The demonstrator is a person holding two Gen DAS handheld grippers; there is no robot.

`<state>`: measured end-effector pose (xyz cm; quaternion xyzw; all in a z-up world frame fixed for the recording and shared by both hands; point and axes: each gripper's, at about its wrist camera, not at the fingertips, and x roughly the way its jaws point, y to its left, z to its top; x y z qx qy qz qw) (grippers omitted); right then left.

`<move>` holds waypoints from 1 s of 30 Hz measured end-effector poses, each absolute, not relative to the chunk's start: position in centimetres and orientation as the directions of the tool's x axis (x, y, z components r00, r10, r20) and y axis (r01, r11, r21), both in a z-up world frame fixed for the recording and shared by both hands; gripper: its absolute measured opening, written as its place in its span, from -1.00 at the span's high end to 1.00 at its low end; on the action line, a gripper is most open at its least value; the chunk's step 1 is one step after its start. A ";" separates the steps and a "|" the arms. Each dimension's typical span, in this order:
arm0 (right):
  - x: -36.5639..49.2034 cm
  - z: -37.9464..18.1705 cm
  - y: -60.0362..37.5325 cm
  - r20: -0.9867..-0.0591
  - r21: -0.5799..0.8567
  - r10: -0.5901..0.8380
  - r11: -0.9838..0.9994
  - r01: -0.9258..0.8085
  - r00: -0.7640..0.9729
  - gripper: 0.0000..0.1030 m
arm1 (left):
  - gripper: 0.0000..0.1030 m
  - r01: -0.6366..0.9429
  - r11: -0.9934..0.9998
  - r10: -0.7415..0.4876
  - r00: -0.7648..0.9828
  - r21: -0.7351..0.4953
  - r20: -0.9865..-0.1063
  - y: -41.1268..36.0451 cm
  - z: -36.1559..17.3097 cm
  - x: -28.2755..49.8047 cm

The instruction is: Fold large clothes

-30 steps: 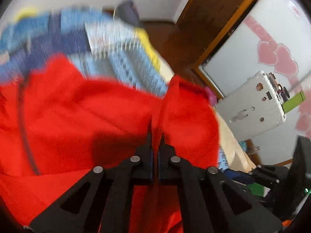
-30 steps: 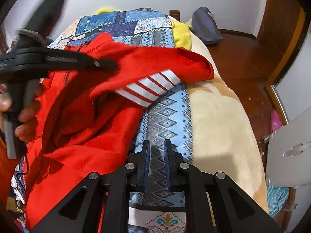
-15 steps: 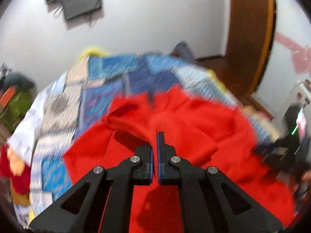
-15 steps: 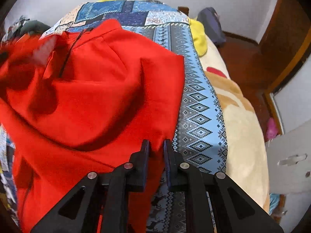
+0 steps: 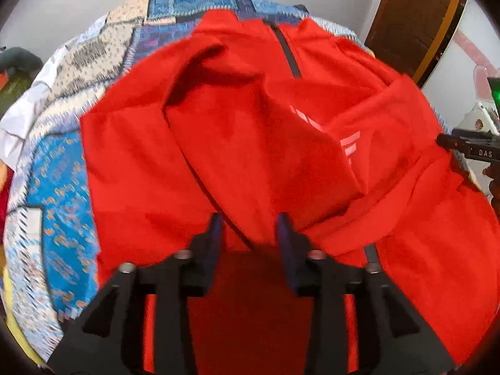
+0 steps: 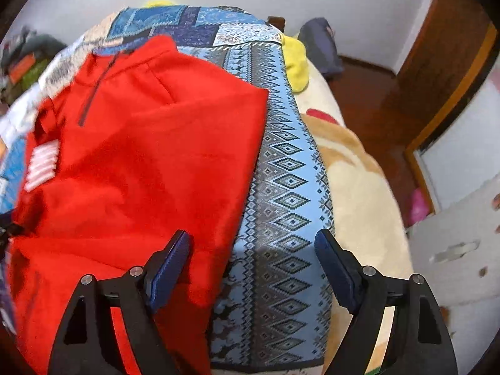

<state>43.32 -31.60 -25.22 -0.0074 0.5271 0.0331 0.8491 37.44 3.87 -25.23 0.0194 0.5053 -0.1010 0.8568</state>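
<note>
A red zip jacket [image 5: 281, 143] lies spread on the bed, collar and dark zip [image 5: 289, 53] at the far end. A sleeve with white stripes [image 5: 348, 147] is folded across its body. My left gripper [image 5: 250, 229] hangs low over the near part, jaws opening, with a loose fold of red cloth between the pads and no squeeze showing. In the right wrist view the jacket [image 6: 140, 156] fills the left half. My right gripper [image 6: 253, 250] is opening wide over the jacket's right edge, one finger above red cloth, the other above the blanket.
A blue patchwork blanket [image 6: 287, 187] covers the bed, with a cream blanket [image 6: 359, 187] at its right side. A yellow cloth [image 6: 295, 59] and a dark bag [image 6: 318, 43] sit at the far end. Wooden floor and a brown door [image 6: 443, 62] lie to the right.
My left gripper swung the red sleeve across the jacket, then its shut jaws parted and the cloth went slack. My right gripper's shut jaws spread wide at the jacket's right edge.
</note>
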 end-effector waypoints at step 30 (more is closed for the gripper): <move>44.1 -23.9 -28.7 -0.889 0.063 0.116 0.989 -0.132 0.444 -0.58 | 0.93 -0.092 0.979 -0.064 0.715 -0.184 -0.697 10.6 -16.5 46.7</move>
